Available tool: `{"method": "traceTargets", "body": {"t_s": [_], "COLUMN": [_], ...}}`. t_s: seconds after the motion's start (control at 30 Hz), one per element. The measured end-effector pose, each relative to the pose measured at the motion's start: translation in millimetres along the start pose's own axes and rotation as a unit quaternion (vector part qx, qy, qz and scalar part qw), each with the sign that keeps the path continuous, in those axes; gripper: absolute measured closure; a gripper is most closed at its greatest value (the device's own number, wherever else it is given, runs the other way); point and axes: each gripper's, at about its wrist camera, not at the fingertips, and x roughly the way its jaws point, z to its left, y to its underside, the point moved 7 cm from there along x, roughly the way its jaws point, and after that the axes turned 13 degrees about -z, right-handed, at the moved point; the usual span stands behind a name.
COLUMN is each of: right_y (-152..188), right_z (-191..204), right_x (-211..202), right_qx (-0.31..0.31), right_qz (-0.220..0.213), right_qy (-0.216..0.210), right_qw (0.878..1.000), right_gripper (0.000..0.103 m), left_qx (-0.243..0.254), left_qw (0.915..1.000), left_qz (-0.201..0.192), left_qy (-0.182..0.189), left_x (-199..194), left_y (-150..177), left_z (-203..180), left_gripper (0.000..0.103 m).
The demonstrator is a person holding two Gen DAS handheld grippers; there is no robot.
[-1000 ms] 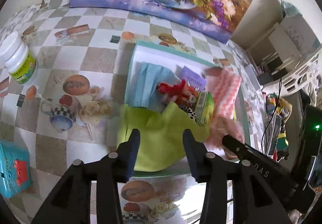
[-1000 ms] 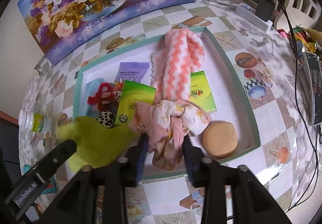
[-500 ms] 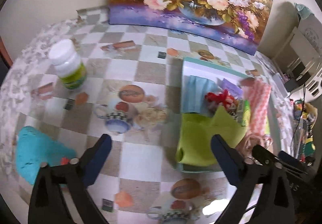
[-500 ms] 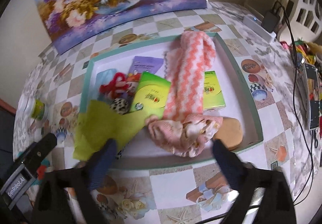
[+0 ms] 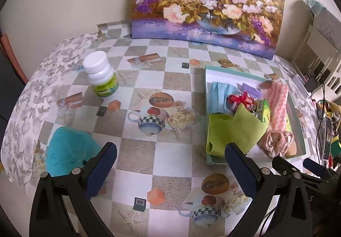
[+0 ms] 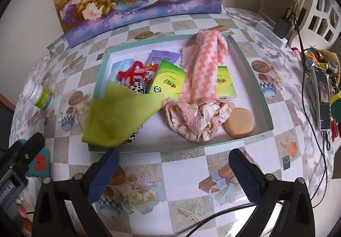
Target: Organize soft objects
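A shallow teal-rimmed tray point(image 6: 249, 62) point(image 5: 210, 162) holds a lime-green cloth point(image 6: 119, 115) point(image 5: 232, 132) draped over its near left corner, a crumpled pink floral cloth point(image 6: 196, 117) point(image 5: 277, 141), a pink-and-white zigzag towel point(image 6: 204, 71) point(image 5: 277, 102), a light blue cloth point(image 5: 219, 96), a red plush toy point(image 6: 132, 72) and a tan sponge point(image 6: 239, 123). My left gripper point(image 5: 170, 168) stands open above the tablecloth, left of the tray. My right gripper point(image 6: 173, 173) is open in front of the tray's near rim. Neither holds anything. A teal fuzzy object point(image 5: 68, 151) point(image 6: 40, 164) lies by the left fingertip.
A white pill bottle point(image 5: 101, 74) point(image 6: 39, 96) stands on the checked tablecloth at the left. Green tissue packs point(image 6: 166, 81) and a purple packet point(image 6: 161, 59) lie in the tray. A flower painting point(image 5: 204, 5) leans on the wall. Cables and a phone point(image 6: 322, 100) crowd the right edge.
Both grippers went from shut on cloths to open and drew back and up. The lime-green cloth and the pink floral cloth now lie in the tray. The left view swung left.
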Motion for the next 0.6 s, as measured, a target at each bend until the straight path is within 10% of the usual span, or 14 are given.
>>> {"method": "traceTargets", "body": {"t_s": [0.6], "right_y": [-5.5], "right_z": [3.3], "right_x": [-5.0], "right_qx": [-0.012], "right_qz": [-0.013], "right_qy": [0.003], "right_qw": [1.000], "right_gripper": [0.000], "left_qx": [0.008], "left_qw": [0.9979], "left_qz": [0.027], "left_qy": [-0.059], "left_x": [-3.1], "left_y": [8.1], "left_z": [15.7], "left_gripper": [0.002]}}
